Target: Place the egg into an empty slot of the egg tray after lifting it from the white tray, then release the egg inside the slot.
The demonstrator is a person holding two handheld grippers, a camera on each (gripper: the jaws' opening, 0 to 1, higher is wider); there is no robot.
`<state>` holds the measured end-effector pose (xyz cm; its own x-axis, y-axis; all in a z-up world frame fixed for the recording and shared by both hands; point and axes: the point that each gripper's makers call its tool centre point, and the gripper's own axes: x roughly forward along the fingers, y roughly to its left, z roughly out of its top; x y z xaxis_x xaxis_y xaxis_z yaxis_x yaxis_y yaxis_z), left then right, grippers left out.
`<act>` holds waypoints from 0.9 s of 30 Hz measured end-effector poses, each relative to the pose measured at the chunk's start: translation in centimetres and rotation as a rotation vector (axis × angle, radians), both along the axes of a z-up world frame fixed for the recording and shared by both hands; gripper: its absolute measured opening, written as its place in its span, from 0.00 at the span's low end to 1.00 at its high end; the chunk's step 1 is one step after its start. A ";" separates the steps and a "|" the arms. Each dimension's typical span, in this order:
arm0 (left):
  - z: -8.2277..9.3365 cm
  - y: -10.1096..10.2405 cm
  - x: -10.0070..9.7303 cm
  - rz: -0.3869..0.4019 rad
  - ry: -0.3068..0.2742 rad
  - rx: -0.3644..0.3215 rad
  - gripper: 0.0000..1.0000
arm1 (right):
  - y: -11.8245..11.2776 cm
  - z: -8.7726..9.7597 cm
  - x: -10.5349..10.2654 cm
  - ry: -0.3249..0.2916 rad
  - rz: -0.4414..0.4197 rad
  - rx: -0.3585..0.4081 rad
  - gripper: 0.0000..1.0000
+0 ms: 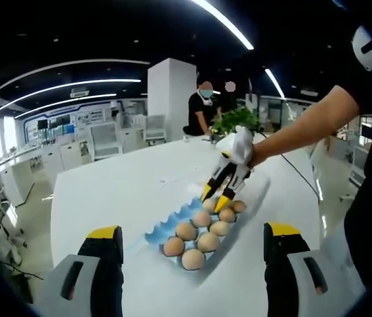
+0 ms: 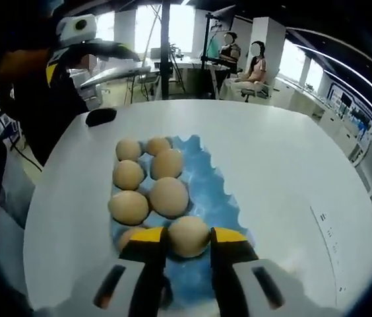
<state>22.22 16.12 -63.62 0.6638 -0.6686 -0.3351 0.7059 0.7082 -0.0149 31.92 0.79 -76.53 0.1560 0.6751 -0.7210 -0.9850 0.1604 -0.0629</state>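
Egg (image 2: 188,236) between right hand-held gripper (image 2: 189,239) jaws over blue egg tray (image 2: 214,191); left hand-held gripper (image 1: 192,239) wide.

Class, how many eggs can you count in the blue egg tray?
8 eggs, in two columns of four in the blue egg tray. The nearest egg is held between the right tongs; its neighbour is partly hidden behind them.
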 end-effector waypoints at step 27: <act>0.1 -1.1 0.0 -0.020 -0.003 -0.004 0.90 | -2.4 0.8 -0.6 0.027 -0.058 0.035 0.29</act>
<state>22.24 15.07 -63.53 0.6517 -0.6829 -0.3301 0.7196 0.6942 -0.0155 31.36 -1.64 -75.75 0.1769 0.6901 -0.7017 -0.9752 0.2194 -0.0300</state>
